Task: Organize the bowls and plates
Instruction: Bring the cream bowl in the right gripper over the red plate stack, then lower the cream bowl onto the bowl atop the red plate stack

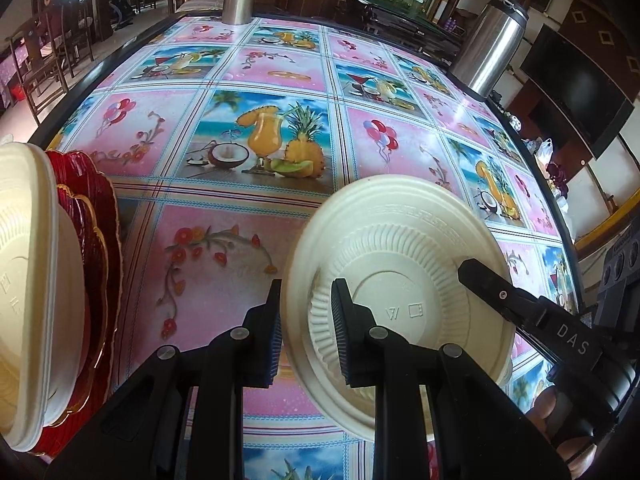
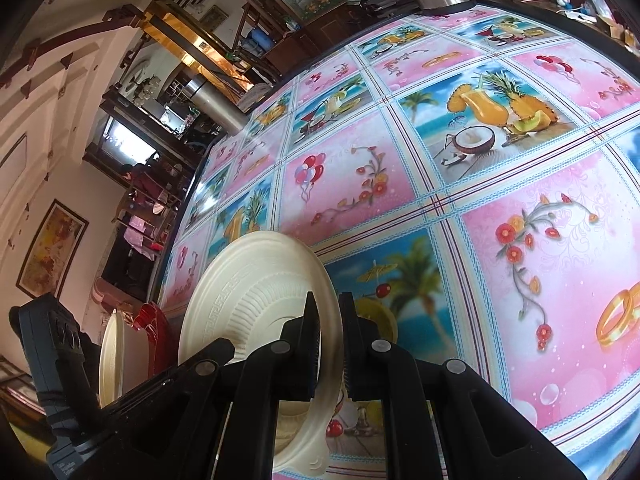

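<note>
Gripping a cream plate [image 1: 400, 264] from two sides, above the table [image 1: 248, 240] with its fruit-and-flower cloth. Left gripper [image 1: 306, 332] closing narrowly on the plate's near rim, one pad behind the rim and the other pressing on the ribbed underside. Right gripper [image 2: 329, 344] pinching the opposite rim, nearly closed, with the thin edge sandwiched between its pads; in the left view showing as a black finger lying across the plate's right side. Plate tilting up on edge, underside facing the left camera, embossed marks showing on its base. Whether its lower edge is touching the cloth: cannot tell.

Standing at the left edge of the left view, a stack of more dishes: cream plates [image 1: 24, 280] in front, red gold-edged plates [image 1: 96, 240] behind, all upright and close together. Same stack showing in the right view, left of the held plate. Two steel flasks [image 1: 490, 44] resting at the table's far side, well apart from the dishes.
</note>
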